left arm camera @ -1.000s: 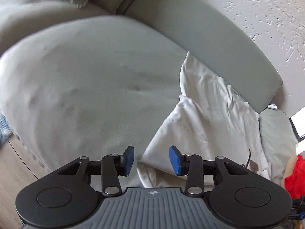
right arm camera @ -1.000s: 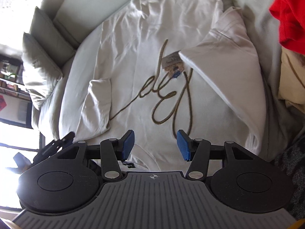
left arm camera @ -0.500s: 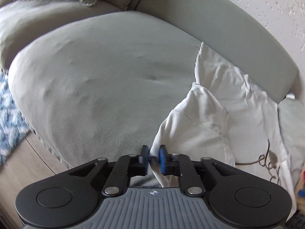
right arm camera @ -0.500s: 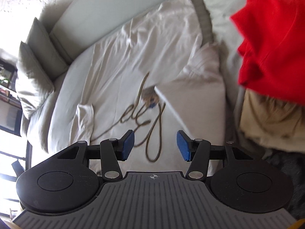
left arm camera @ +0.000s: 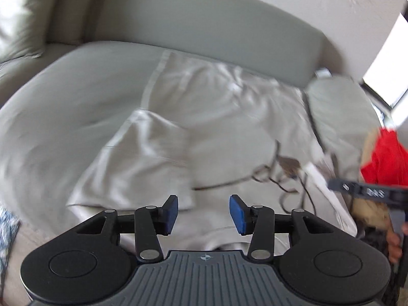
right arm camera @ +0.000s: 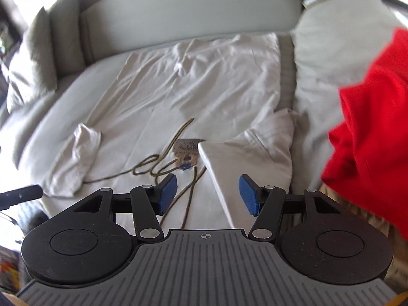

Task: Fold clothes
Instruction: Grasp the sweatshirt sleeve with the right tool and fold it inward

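A white T-shirt (left arm camera: 229, 117) with brown script lettering (right arm camera: 153, 168) and a tag lies spread on the grey sofa seat (left arm camera: 63, 97). Both sleeves are folded inward: the left sleeve (left arm camera: 137, 160) and the right sleeve (right arm camera: 257, 153). My left gripper (left arm camera: 204, 215) hovers over the shirt's near edge. Its jaws are opening with nothing between them. Over the right sleeve's folded edge, my right gripper (right arm camera: 207, 195) is open and its jaws are still widening. That edge lies below the pads, not pinched. Part of the right gripper's black body (left arm camera: 367, 191) shows in the left wrist view.
A red garment (right arm camera: 369, 132) lies on a tan one (right arm camera: 357, 204) to the right of the shirt. A grey cushion (right arm camera: 331, 51) sits behind them. The curved backrest (right arm camera: 178, 12) and pillows (right arm camera: 33, 58) bound the seat. A blue patterned rug (left arm camera: 7, 227) lies on the floor at left.
Half a second ago my left gripper was pinching the left sleeve's edge; it has since swung right over the shirt and let go, jaws apart. The right gripper's view rolled; it stayed open.
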Motion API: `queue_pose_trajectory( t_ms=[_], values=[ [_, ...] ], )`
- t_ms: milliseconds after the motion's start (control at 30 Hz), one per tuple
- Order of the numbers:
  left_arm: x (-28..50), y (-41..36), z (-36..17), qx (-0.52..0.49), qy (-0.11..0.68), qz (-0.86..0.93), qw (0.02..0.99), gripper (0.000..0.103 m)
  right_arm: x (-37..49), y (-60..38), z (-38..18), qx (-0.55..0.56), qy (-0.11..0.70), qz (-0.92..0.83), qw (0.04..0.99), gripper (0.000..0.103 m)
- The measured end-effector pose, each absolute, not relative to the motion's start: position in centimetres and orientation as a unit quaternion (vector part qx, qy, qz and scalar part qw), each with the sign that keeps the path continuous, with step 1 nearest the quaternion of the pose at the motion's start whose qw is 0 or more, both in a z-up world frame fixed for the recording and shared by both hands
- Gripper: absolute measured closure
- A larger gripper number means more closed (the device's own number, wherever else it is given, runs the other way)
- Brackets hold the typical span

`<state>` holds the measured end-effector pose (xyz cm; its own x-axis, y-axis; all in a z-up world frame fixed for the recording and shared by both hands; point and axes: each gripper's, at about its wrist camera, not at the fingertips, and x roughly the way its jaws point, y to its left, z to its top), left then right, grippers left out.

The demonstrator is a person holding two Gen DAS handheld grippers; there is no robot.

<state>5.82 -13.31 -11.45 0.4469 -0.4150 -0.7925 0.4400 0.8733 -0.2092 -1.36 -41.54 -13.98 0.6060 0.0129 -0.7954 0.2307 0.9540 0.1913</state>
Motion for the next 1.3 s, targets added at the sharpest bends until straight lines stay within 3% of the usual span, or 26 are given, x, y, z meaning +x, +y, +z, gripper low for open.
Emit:
queue_pose_trajectory(
  t_ms=[400, 433, 533, 567, 700, 833, 967, 1100, 1133, 1200, 1267, 1300],
  values=[
    [4.8, -17.8, -13.8, 0.02, 0.499, -0.274, 0.822, 0.06, 2.4, -40.1, -17.3, -0.012, 0.459, -0.082, 0.885, 0.043],
    [4.8, -17.7, -13.8, 0.019, 0.5, -0.272, 0.822, 0.06, 2.6, -40.0, -17.4, -0.019, 0.453, -0.081, 0.887, 0.048],
    [4.8, -17.0, -14.0, 0.011, 0.502, -0.263, 0.824, 0.059, 2.3, -41.0, -17.1, -0.01, 0.441, -0.095, 0.893, 0.102],
    [4.9, -16.6, -14.1, 0.007, 0.503, -0.261, 0.824, 0.059, 2.0, -41.6, -16.6, 0.007, 0.434, -0.111, 0.894, 0.102],
    [5.1, -15.5, -14.5, -0.011, 0.51, -0.254, 0.821, 0.059, -0.4, -43.7, -13.0, 0.055, 0.382, -0.136, 0.912, 0.102],
    [5.1, -14.8, -14.8, -0.03, 0.513, -0.244, 0.823, 0.06, -3.2, -40.9, -10.1, -0.006, 0.338, -0.066, 0.939, 0.102],
    [5.0, -14.2, -14.9, -0.035, 0.512, -0.228, 0.828, 0.06, -5.2, -35.3, -11.6, -0.11, 0.34, 0.03, 0.934, 0.102],
    [4.9, -13.8, -15.1, -0.035, 0.512, -0.22, 0.829, 0.06, -5.0, -32.6, -14.7, -0.127, 0.375, 0.071, 0.915, 0.102],
    [4.9, -13.8, -15.2, -0.034, 0.513, -0.22, 0.829, 0.06, -4.8, -32.2, -15.3, -0.125, 0.389, 0.078, 0.91, 0.099],
    [4.9, -13.8, -15.3, -0.038, 0.513, -0.225, 0.828, 0.06, -4.6, -32.0, -16.0, -0.11, 0.426, 0.084, 0.894, 0.078],
    [4.9, -13.9, -15.4, -0.045, 0.513, -0.236, 0.824, 0.06, -4.9, -32.6, -15.3, -0.094, 0.438, 0.089, 0.89, 0.048],
    [4.9, -14.1, -15.5, -0.049, 0.514, -0.242, 0.822, 0.06, -5.4, -33.2, -14.6, -0.078, 0.434, 0.093, 0.893, 0.045]
  ],
)
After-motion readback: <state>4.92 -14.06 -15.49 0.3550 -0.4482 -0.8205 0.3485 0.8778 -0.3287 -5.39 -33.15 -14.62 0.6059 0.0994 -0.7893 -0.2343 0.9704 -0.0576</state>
